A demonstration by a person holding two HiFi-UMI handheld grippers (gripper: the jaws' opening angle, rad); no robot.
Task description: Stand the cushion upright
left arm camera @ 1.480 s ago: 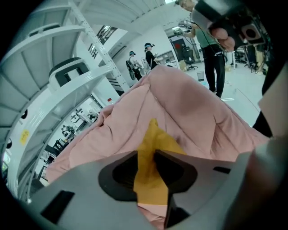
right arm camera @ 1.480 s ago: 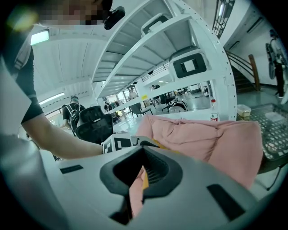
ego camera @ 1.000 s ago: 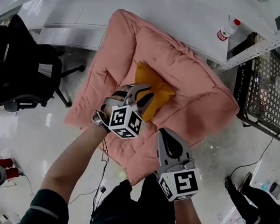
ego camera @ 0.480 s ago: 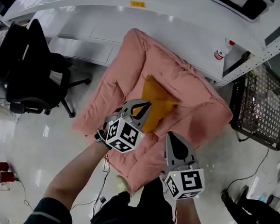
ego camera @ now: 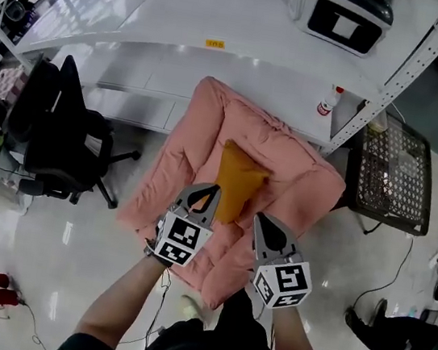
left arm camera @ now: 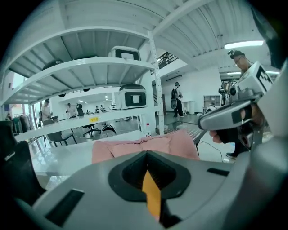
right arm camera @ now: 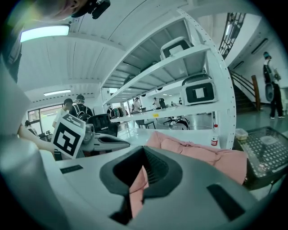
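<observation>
My left hand-held gripper (ego camera: 205, 194) has just pinched shut on the orange fabric cushion (ego camera: 239, 180) just ahead and risen. My right hand-held gripper (ego camera: 267, 226) pinches the pink quilted pad (ego camera: 294, 161) beneath. The cushion looks secured, ready for tipping upright.

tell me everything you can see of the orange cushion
The orange cushion is a small, soft pillow in plain mustard-orange fabric, with no print or trim visible. It sits in the hollow middle of the pink padded mat and looks long and narrow from above. Its near end is pinched in the left claw, whose jaws are shut on a fold of orange cloth. Whether its far end rests on the mat or hangs clear cannot be told.
</observation>
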